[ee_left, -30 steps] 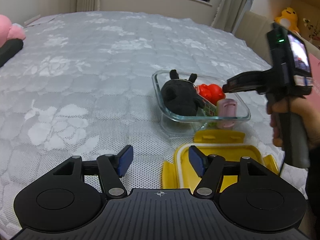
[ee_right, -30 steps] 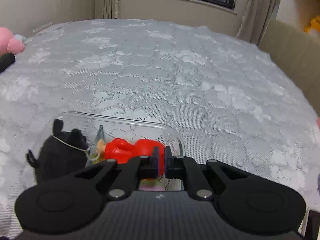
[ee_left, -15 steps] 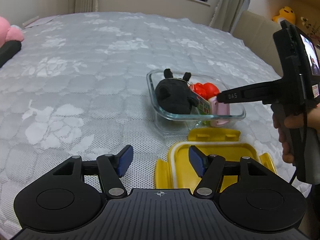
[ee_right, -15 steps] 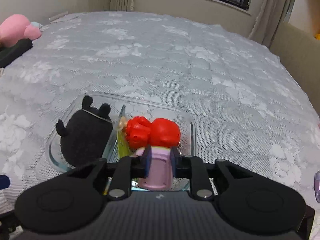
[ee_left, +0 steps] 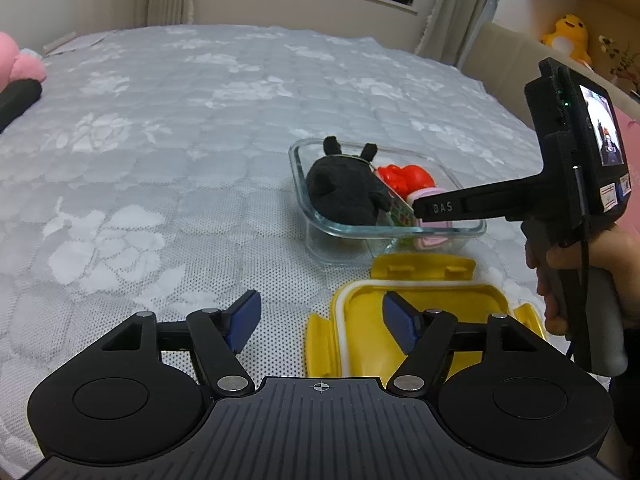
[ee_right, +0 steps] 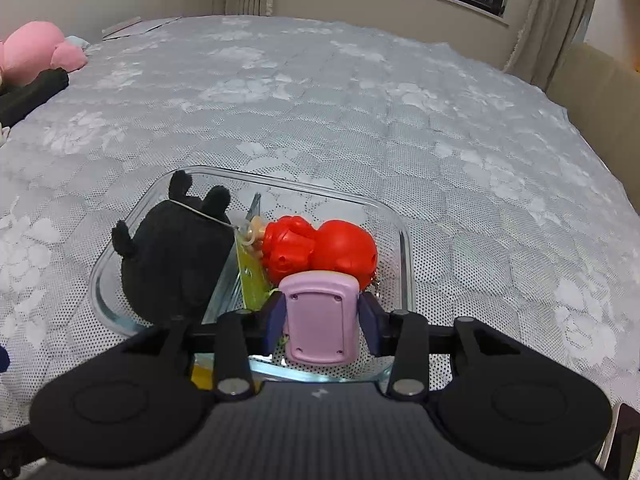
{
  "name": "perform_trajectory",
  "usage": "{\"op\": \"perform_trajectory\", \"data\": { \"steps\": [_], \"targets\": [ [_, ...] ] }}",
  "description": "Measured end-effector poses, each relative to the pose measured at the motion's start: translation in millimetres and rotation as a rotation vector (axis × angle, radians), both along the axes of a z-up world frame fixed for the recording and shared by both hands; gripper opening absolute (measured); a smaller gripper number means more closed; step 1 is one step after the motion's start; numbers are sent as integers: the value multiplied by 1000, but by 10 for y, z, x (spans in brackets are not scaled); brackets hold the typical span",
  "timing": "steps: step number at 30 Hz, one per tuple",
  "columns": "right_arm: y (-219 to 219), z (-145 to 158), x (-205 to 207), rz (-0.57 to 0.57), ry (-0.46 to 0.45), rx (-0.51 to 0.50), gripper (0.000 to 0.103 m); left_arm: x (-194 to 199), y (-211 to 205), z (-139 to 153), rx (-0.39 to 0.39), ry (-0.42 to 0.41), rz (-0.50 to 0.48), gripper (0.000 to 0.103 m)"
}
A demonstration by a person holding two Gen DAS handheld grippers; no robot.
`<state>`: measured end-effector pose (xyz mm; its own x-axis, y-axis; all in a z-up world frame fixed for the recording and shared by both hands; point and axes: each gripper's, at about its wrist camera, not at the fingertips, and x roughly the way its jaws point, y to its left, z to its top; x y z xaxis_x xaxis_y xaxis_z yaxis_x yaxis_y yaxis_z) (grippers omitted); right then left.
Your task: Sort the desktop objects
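Left gripper: hovering nearest, jaws spread wide, holding nothing, hanging over the left edge of the yellow lid lying upturned on the bedspread.

Right gripper: reaching in over the near rim of the glass container, jaws parted just wider than the lilac toy, pads flanking it, not clamping. Fitting either letting go or closing in, not settling which.

Lilac toy: sitting inside the container at the near wall, right compartment, leaning against the red toy just behind. Green card standing by the divider, black plush filling the left compartment.

Risks, judging only:
- dragging a pad along the toy's side while moving, tipping it over the near rim onto the lid
- knocking the rim and skidding the glass on soft bedding
- snagging the plush's cord lying across the divider
- leaving the toy poking above the rim, blocking the lid from seating

Far side of the bedspread: lying bare towards the window.
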<state>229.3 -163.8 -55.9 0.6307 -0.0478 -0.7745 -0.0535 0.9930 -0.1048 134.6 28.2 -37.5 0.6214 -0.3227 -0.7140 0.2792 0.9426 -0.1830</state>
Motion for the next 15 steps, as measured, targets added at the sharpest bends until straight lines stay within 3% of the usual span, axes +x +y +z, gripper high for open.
{"op": "perform_trajectory", "data": {
  "steps": [9, 15],
  "targets": [
    [28, 144, -156, 11, -39, -12, 42, -4, 59, -52, -22, 28, 24, 76],
    [54, 259, -261, 27, -73, -32, 46, -17, 10, -57, -21, 30, 9, 79]
  ]
}}
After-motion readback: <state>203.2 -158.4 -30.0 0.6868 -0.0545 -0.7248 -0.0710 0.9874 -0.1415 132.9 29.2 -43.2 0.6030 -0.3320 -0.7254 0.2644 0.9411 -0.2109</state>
